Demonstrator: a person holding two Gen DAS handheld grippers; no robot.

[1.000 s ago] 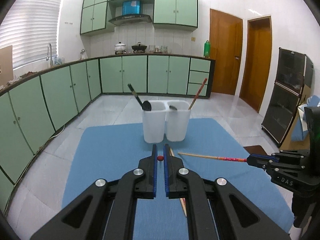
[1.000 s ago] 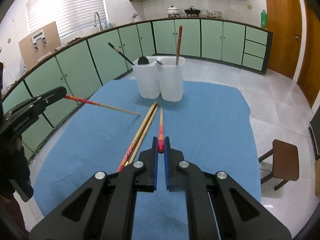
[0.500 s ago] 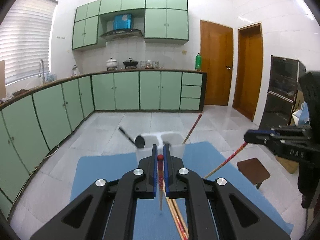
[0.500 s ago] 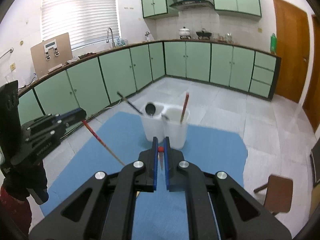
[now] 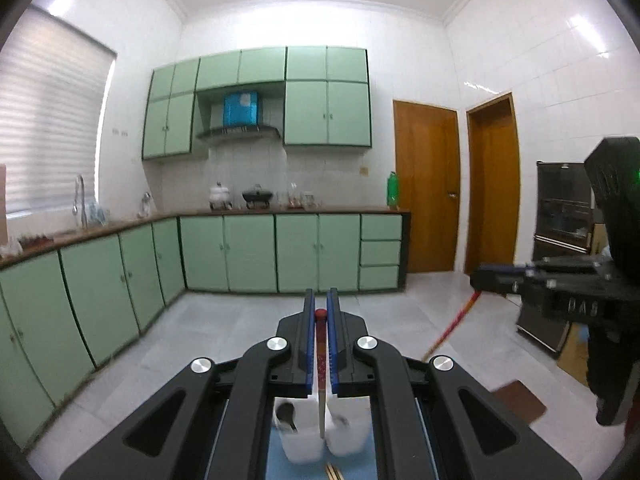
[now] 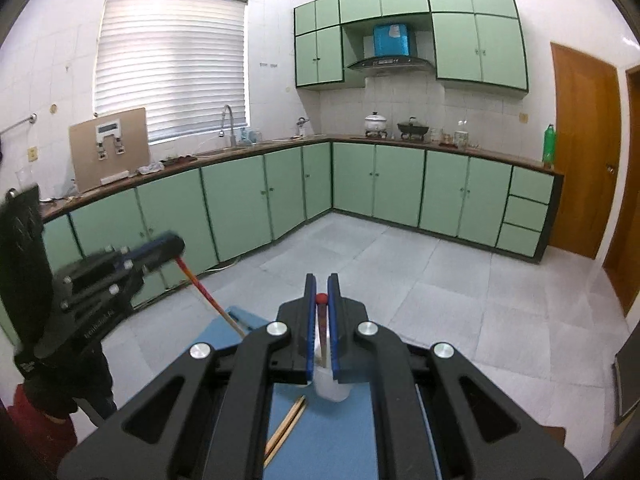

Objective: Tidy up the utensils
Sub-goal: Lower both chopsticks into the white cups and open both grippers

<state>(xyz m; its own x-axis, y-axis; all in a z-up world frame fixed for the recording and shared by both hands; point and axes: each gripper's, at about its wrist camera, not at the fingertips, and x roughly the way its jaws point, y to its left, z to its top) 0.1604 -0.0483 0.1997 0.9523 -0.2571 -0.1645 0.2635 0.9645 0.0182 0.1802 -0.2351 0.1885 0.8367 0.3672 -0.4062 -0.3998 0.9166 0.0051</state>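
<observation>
My left gripper (image 5: 321,312) is shut on a red-tipped chopstick (image 5: 321,364) that hangs down over the two white holder cups (image 5: 306,446) seen between its jaws; a dark spoon (image 5: 286,414) sits in the left cup. My right gripper (image 6: 321,298) is shut on another red-tipped chopstick (image 6: 322,334), hanging above a white cup (image 6: 330,388). Each gripper shows in the other's view, the right one (image 5: 486,280) at the right, the left one (image 6: 170,246) at the left, each with its chopstick slanting down. Two more chopsticks (image 6: 284,430) lie on the blue mat (image 6: 340,440).
Green kitchen cabinets (image 5: 248,252) and a counter run along the back and left. Two wooden doors (image 5: 426,192) stand at the right. A small brown stool (image 5: 520,400) is on the tiled floor beside the table.
Both grippers have risen and tilted up with their chopsticks, which now hang down steeply over the cups. The table has dropped to the bottom of both views.
</observation>
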